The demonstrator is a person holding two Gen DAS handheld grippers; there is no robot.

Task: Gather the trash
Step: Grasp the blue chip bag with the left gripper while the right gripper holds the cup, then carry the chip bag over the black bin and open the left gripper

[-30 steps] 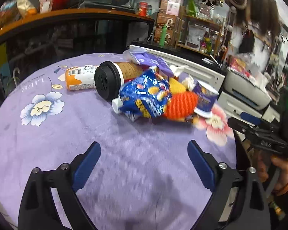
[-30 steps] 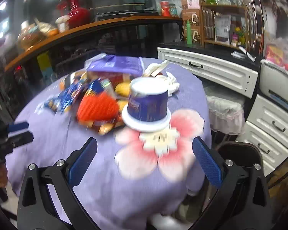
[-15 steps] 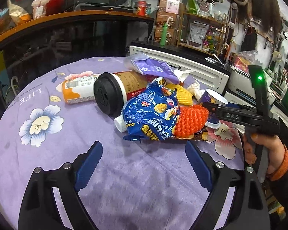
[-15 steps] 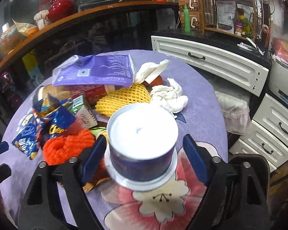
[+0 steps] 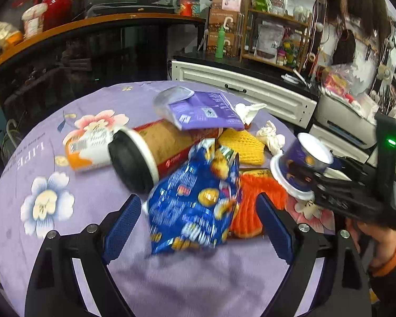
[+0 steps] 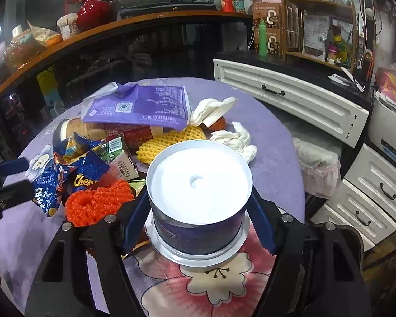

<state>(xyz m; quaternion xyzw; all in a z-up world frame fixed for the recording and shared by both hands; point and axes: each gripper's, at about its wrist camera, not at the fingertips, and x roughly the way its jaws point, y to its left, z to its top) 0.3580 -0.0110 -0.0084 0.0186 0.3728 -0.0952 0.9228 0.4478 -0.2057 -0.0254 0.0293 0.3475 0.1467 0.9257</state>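
The right gripper (image 6: 198, 211) has just been closing around the upturned purple tub (image 6: 198, 198) at the near edge of the trash pile, its blue pads hugging the tub's sides, probably so the light cup lifts without tipping. Left of the tub, the left gripper (image 5: 198, 222) stands wide open and empty, straddling the blue snack bag (image 5: 195, 203), likely its own next pick.

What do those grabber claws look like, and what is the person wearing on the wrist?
Each gripper, left gripper and right gripper, is a black frame with silver bolts and two blue ribbed finger pads. The right one carries a black upright post with a green light. An orange wristband and dark sleeve show.
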